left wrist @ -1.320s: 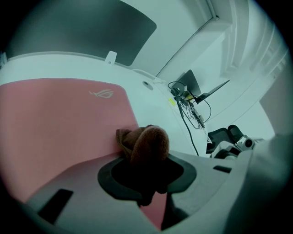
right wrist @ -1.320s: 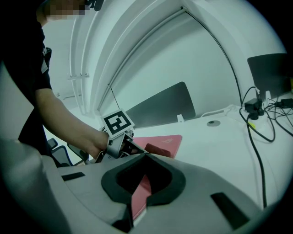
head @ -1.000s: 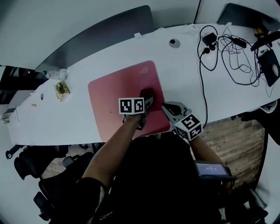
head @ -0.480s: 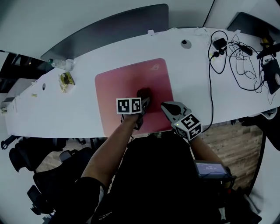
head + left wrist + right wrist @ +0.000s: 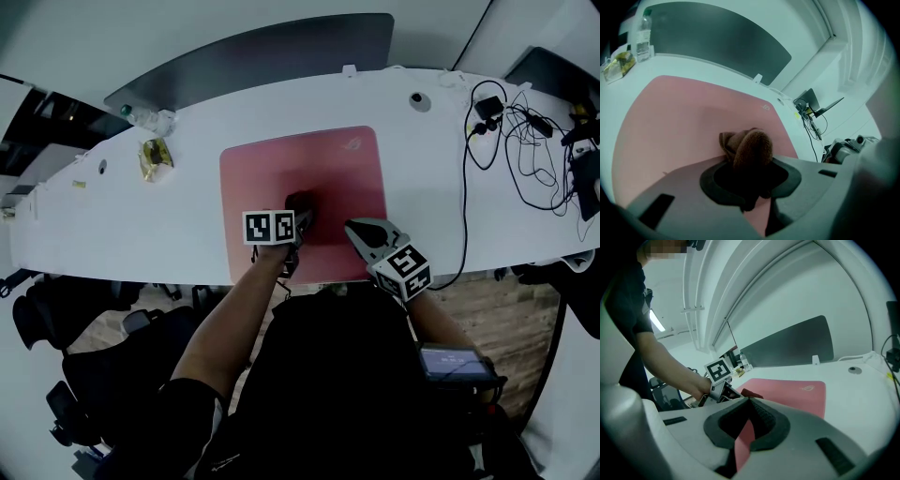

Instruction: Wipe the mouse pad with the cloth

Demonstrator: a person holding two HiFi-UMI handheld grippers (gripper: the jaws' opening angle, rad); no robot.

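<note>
Left gripper [image 5: 299, 219] — my jaws clamped on the brown cloth [image 5: 749, 149], which is bunched and pressed onto the pink mouse pad [image 5: 319, 164] near its front edge. Right gripper [image 5: 362, 231] — jaws drawn together with nothing between them, held by the pad's front right corner; it seems to hover just off the surface. The pad lies flat on the white desk [image 5: 141, 225], with the cables [image 5: 511, 141] well apart at the right

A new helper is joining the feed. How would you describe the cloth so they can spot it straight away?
Find the long white desk and the big pink mouse pad lying on it. Toward the pad's near side, the left claw is clamped on a bunched cloth. It is the only dark brown, fuzzy lump on the smooth pink surface.
</note>
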